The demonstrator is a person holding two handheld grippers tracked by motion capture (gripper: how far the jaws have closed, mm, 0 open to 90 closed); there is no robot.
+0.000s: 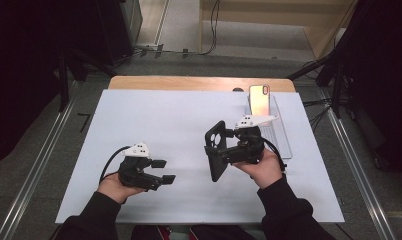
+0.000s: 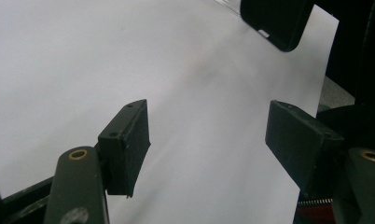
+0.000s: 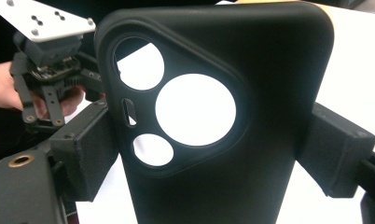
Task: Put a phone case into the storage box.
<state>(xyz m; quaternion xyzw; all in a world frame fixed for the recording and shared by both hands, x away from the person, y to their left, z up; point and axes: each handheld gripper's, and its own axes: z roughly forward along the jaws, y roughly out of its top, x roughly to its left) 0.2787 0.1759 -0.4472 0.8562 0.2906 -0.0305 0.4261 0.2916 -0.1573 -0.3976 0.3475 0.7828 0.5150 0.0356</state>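
We note the right gripper [image 3: 209, 154] has its two pads pressed on the long edges of a black phone case [image 3: 223, 116], jaws about as wide as the case, so the case is held firmly across its width. In the high view the case [image 1: 217, 150] stands on edge above the white sheet [image 1: 179, 115], at roughly 9 o'clock from the right hand [image 1: 264, 167], camera end up. We judge this edge grip leaves the open face free for a phone to go in. The left gripper [image 2: 206, 140] has its jaws partly open with nothing between them, only bare sheet; it hovers at about 8 o'clock from the case, well apart. At 1 o'clock from the case, a phone [image 1: 259, 99] leans in a clear stand [image 1: 281, 132]. The case is matte black, soft-looking, with one large round cut-out, two smaller ones and a narrow slot in a raised rounded-triangle camera island.
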